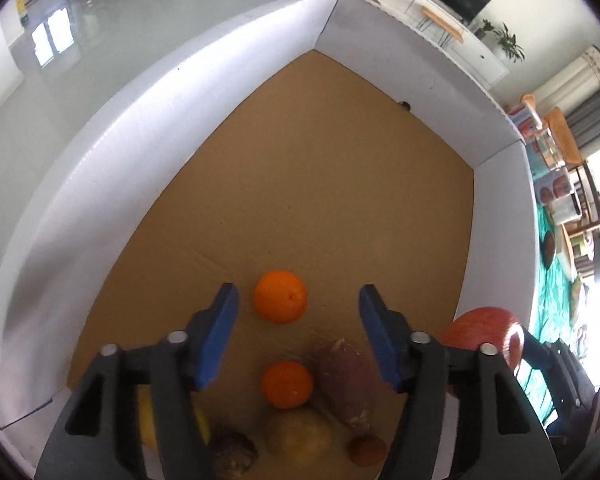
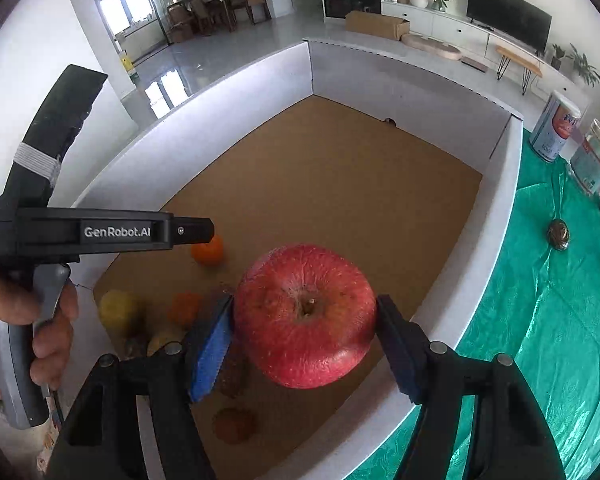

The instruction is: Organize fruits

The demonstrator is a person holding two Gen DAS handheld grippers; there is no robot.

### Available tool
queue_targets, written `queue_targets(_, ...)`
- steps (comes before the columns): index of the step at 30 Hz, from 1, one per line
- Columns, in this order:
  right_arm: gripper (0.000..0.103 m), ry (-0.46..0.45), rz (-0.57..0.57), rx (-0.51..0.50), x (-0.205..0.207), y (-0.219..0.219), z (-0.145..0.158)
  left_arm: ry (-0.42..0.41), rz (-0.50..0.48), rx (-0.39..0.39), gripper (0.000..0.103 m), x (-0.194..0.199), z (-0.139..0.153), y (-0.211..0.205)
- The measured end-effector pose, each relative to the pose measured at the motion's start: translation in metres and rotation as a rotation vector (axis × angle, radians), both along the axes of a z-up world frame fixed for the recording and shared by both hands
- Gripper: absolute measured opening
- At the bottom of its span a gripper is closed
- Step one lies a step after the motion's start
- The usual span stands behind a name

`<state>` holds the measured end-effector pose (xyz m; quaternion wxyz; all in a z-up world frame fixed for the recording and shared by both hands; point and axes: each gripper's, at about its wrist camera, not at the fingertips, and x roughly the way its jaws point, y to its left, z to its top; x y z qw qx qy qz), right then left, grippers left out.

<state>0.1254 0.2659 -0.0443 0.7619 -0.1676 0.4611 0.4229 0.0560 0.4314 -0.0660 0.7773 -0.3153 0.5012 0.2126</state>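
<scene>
Bright daylight; window glare blows out right of the left fingers (image 1: 230, 332). Floor (image 1: 140, 20) reflects windows. Fisheye bends edges; near fruit blurs.

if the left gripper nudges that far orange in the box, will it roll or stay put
The far orange is round and sits free on the flat cardboard floor, so it would probably roll. Bare floor lies beyond it, so it could travel toward the white wall. Its skin looks firm and dimpled, so the open left gripper likely could grip it without slipping.

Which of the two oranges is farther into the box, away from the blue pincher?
The bigger-looking orange, lying alone on bare cardboard. The other orange sits nearer the left gripper, beside the sweet potato.
</scene>
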Motion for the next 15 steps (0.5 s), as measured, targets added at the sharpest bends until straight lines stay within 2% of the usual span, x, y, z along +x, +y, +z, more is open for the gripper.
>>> queue_targets(1, 0.078, -0.014, -0.021, 0.036, 0.001, -0.011, 0.008, -0.017, 0.012, 0.017, 0.079, -0.002, 0.004, -0.003)
queue_targets(2, 0.090, -0.035, -0.039, 0.079, 0.001, -0.019, 0.015, -0.032, 0.019, 0.029, 0.081, -0.004, 0.007, -0.005)
queue_targets(3, 0.095, -0.065, -0.059, 0.121, 0.001, -0.032, 0.026, -0.048, 0.024, 0.039, 0.081, -0.005, 0.012, -0.008)
queue_targets(6, 0.098, -0.167, -0.102, 0.210, 0.000, -0.074, 0.055, -0.107, 0.025, 0.093, 0.084, -0.012, 0.034, -0.026)
queue_targets(9, 0.103, -0.291, -0.173, 0.241, 0.004, -0.130, 0.070, -0.187, -0.016, 0.157, 0.089, -0.019, 0.064, -0.062)
queue_targets(10, 0.103, -0.321, -0.212, 0.233, 0.006, -0.152, 0.069, -0.217, -0.041, 0.172, 0.091, -0.022, 0.074, -0.080)
queue_targets(12, 0.103, -0.327, -0.302, 0.195, 0.014, -0.197, 0.054, -0.271, -0.105, 0.182, 0.093, -0.030, 0.091, -0.115)
queue_targets(15, 0.103, -0.276, -0.443, 0.078, 0.028, -0.269, 0.003, -0.333, -0.239, 0.168, 0.095, -0.028, 0.106, -0.176)
